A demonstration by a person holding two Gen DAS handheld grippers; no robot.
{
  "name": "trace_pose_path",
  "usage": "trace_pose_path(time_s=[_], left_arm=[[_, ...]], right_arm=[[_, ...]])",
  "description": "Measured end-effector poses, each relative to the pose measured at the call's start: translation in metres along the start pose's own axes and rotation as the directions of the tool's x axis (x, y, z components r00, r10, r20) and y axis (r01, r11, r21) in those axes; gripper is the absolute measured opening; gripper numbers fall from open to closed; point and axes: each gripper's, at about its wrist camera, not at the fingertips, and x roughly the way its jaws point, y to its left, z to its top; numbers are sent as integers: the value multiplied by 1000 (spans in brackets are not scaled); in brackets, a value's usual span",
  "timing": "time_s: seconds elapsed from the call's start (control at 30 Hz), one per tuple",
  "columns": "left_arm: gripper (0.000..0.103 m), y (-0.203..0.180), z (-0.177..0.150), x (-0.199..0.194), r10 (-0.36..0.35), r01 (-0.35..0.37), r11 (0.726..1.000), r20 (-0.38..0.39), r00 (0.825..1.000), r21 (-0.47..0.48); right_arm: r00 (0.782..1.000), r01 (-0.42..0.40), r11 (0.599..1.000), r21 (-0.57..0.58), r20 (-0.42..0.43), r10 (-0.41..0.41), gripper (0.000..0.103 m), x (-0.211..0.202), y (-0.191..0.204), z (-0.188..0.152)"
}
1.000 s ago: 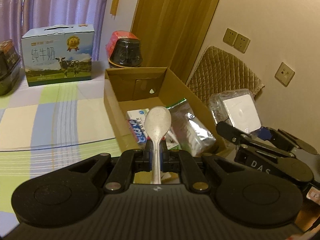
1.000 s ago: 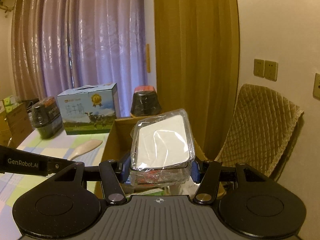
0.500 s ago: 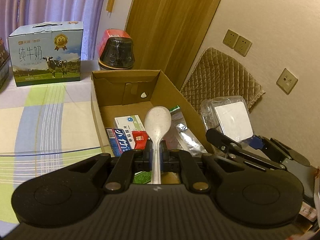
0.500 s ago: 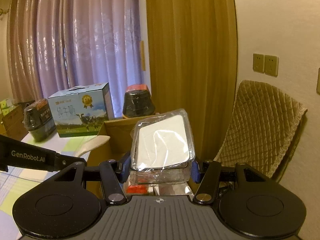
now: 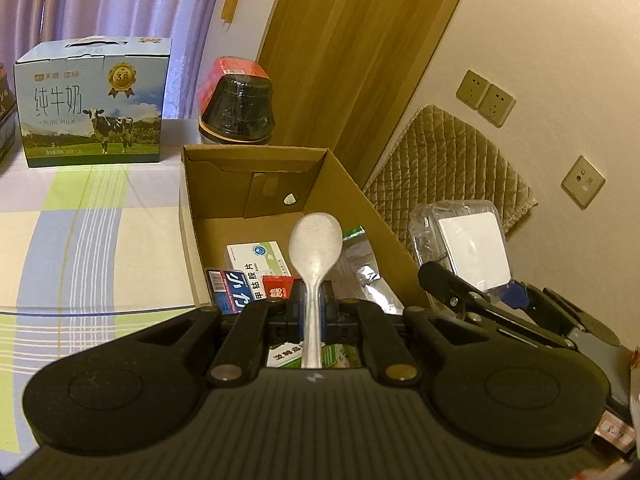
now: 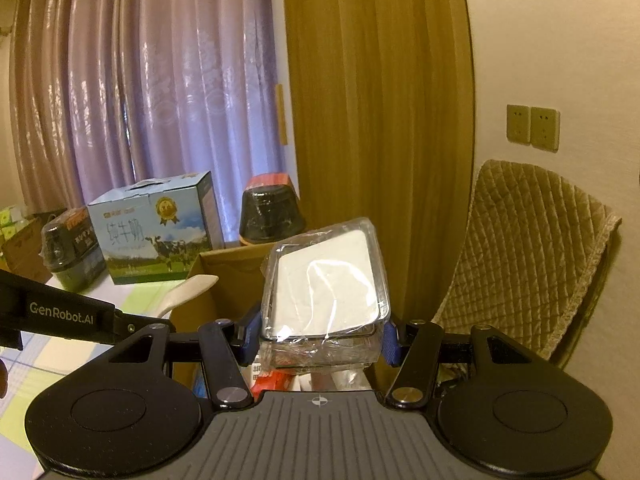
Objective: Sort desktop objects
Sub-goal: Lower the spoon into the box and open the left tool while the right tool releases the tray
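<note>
over the cardboard box (image 5: 256, 184), already holding several packets, the left gripper (image 5: 311, 308) pinches a spoon (image 5: 315, 240); just beside the box's right wall, the right gripper (image 6: 320, 340) clamps a plastic case (image 6: 326, 288). both seem still undropped.

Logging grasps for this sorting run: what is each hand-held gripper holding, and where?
Left hand-held gripper: white spoon, pinched at its handle. Right hand-held gripper: clear plastic box, clamped by its two sides.
</note>
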Motion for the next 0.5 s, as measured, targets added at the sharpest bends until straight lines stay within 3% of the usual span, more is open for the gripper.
trace_pose_path(time_s=[0.37, 0.4, 0.43, 0.47, 0.5], left_arm=[[4, 0, 4, 10, 10, -10, 1000, 4, 1000, 3], [7, 0, 5, 11, 17, -17, 1000, -2, 1000, 3], [25, 0, 4, 13, 32, -32, 999, -11, 999, 8], [36, 0, 4, 14, 47, -47, 999, -12, 999, 11], [36, 1, 2, 14, 53, -53, 999, -10, 999, 12]], right_arm=[[1000, -4, 1000, 2, -4, 4, 53, 10, 2, 2], [1000, -4, 1000, 2, -5, 4, 53, 10, 2, 1], [1000, -3, 1000, 1, -7, 3, 53, 11, 2, 1], [1000, -2, 1000, 0, -8, 2, 53, 12, 3, 2], [1000, -2, 1000, 0, -9, 2, 53, 12, 3, 2]])
